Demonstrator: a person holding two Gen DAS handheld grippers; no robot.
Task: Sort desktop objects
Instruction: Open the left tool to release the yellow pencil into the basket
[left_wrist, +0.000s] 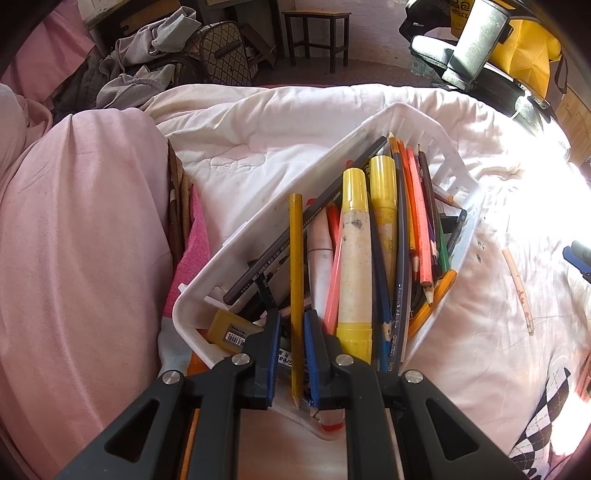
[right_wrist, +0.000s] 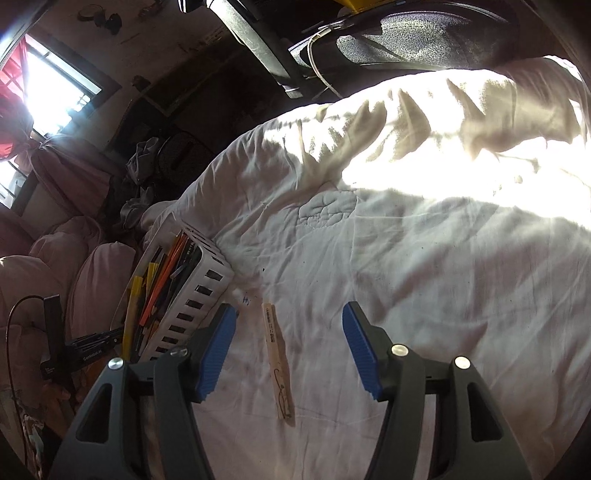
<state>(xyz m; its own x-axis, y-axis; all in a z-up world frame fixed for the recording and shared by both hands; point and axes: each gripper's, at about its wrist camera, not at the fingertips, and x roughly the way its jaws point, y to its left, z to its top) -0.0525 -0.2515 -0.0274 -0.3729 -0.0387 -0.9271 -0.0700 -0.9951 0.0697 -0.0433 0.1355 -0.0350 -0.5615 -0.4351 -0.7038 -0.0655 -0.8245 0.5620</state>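
A white slotted basket (left_wrist: 258, 206) full of pencils, pens and two yellow-capped markers (left_wrist: 356, 258) lies on a white quilt. My left gripper (left_wrist: 293, 317) hangs over the basket's near end, jaws nearly shut around a yellow pencil (left_wrist: 296, 280) that stands between the blue pads; whether they grip it I cannot tell. In the right wrist view the basket (right_wrist: 199, 291) is at the left. My right gripper (right_wrist: 288, 314) is open and empty above a pale wooden pencil (right_wrist: 277, 354) lying on the quilt, which also shows in the left wrist view (left_wrist: 517, 288).
A pink pillow (left_wrist: 81, 240) lies left of the basket. Grey clothes (left_wrist: 147, 44), a patterned bag (left_wrist: 225, 55) and a stool (left_wrist: 317, 33) are beyond the bed. A black chair (right_wrist: 406, 40) stands at the bed's far edge. Strong sunlight washes the quilt (right_wrist: 443, 166).
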